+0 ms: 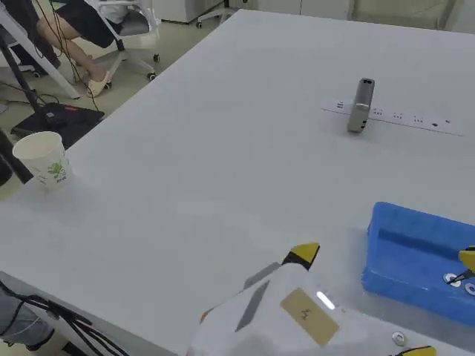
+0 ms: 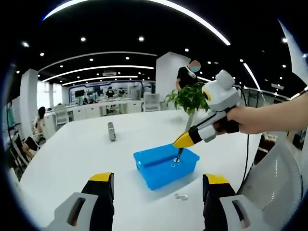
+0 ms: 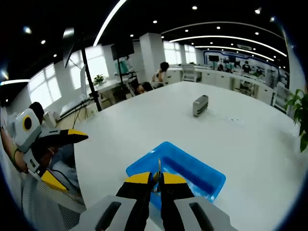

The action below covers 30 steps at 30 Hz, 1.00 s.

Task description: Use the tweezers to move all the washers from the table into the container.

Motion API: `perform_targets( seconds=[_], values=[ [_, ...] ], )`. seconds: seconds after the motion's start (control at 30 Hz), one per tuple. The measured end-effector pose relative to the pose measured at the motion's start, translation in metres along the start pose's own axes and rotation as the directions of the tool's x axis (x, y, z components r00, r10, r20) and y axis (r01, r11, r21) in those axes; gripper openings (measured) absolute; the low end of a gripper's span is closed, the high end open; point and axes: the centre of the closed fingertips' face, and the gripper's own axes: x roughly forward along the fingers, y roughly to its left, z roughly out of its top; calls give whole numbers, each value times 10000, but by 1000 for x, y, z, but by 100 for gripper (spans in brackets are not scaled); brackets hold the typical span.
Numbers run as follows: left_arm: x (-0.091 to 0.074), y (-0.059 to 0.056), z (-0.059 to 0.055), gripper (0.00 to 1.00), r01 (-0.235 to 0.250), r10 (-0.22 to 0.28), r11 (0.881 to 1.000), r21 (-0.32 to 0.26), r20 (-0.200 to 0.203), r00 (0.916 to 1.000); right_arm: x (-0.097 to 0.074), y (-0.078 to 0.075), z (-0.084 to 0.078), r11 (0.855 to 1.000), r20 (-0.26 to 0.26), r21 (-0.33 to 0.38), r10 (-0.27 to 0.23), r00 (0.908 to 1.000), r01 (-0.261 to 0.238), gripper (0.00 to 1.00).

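One paper cup [image 1: 43, 158] stands well apart from container [image 1: 404, 256]

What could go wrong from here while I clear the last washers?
1. The thin tweezers sit in the shut right claw; pressing down on a flat washer could twist them in the grip.
2. The loose washers lie on the table near the blue container and the open left claw; a stray sweep may scatter them.
3. Nothing steadies the container, so a tip catching its wall might shift it.
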Motion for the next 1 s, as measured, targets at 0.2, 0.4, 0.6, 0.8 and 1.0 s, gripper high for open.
perform_targets(
  seconds=[0.2,0.4,0.6,0.8,1.0],
  values=[
    [0,2,-3,77,-198,202,9996,189,-188,9996,9,-12,1,9999,-83,-27,160,9998,-160,3],
    [-3,11,3,77,-668,669,9977,-70,153,9976,17,-16,1,9986,-224,-275,455,9987,-461,3],
    [-5,18,4,77,-1087,1089,9940,-94,222,9938,28,-18,-1,9962,-361,-391,758,9965,-772,3],
    [-5,20,3,77,-1203,1203,9927,-17,152,9926,40,-23,-5,9942,-554,-431,964,9938,-989,3],
    [-3,19,0,77,-1198,1198,9928,36,-12,9928,48,-32,-14,9949,-900,-373,900,9919,-937,3]
  ],
)
